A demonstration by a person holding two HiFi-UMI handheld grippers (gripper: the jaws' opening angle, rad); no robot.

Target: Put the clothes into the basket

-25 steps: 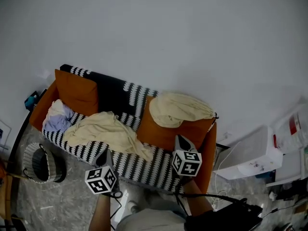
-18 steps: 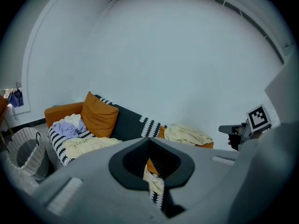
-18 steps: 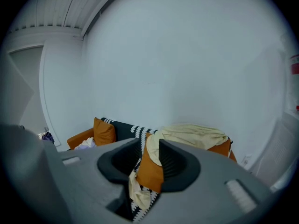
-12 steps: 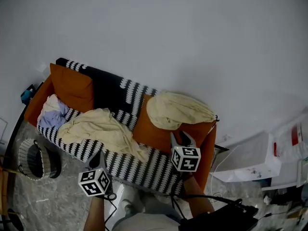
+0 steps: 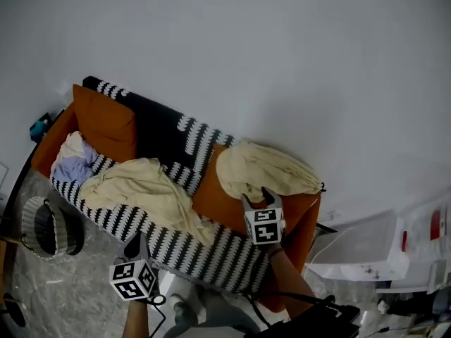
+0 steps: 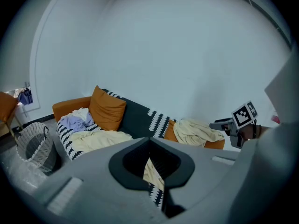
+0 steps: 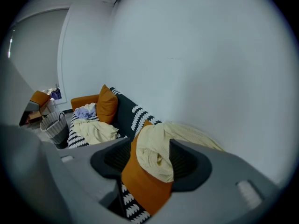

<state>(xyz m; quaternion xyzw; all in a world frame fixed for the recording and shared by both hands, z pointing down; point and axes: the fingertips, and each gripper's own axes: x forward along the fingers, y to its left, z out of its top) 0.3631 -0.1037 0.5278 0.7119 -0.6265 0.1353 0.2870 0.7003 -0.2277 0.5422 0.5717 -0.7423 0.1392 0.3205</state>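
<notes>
Two cream garments: seat garment, armrest garment; one lilac pile; one basket. Right gripper jaws just opening, spread, empty; left gripper pressed together.

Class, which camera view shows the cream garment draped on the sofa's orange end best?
The right gripper view: the cream garment sits in the middle, large, with its folds clear. The head view shows it from above, but smaller. The left gripper view shows it small, towards the right side.
</notes>
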